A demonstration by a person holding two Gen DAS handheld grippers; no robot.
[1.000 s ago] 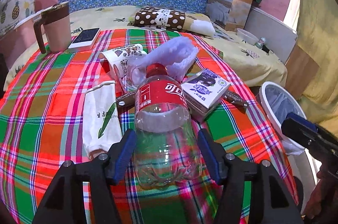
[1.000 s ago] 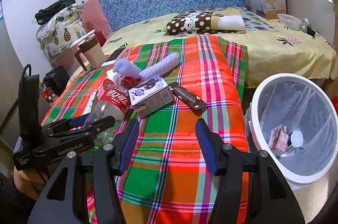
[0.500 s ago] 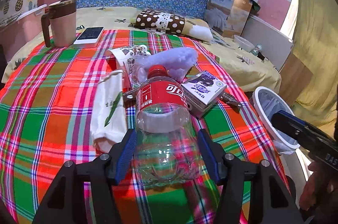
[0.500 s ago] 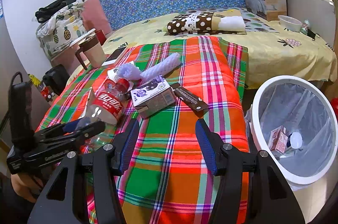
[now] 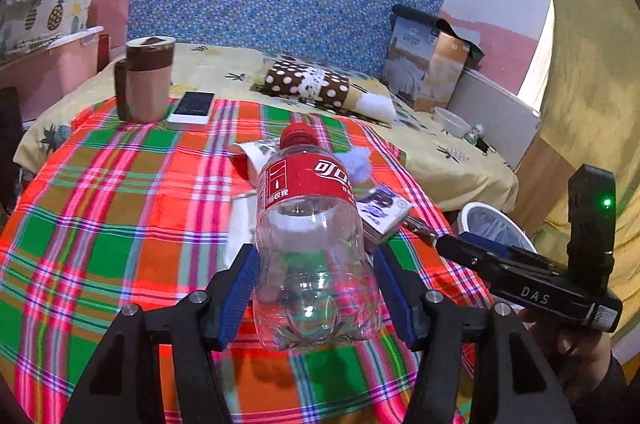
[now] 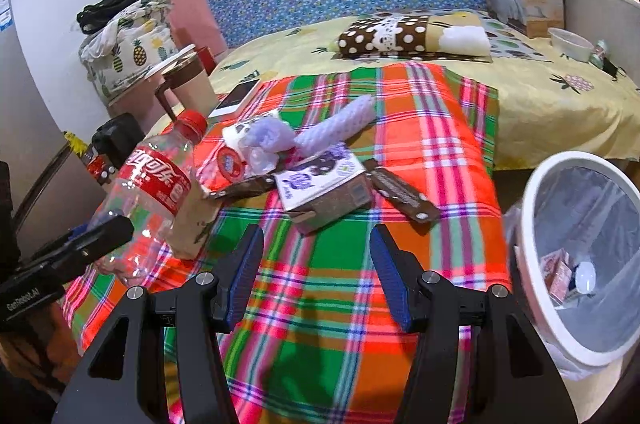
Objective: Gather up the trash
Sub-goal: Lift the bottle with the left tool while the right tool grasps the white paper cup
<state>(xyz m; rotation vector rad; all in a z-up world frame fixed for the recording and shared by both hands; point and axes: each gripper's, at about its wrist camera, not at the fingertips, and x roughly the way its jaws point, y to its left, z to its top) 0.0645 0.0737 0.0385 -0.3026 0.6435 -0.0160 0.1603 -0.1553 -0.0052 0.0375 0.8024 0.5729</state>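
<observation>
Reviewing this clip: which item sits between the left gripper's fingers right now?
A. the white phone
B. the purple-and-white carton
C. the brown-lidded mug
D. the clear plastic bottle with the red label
D. The left wrist view shows the left gripper closed on the clear plastic bottle, and the right wrist view shows that bottle raised off the plaid cloth.

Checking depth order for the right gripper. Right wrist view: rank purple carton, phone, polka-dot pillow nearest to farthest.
1. purple carton, just ahead of the right gripper on the plaid cloth.
2. phone, farther back left, beside the mug.
3. polka-dot pillow, farthest, on the yellow sheet.
</observation>
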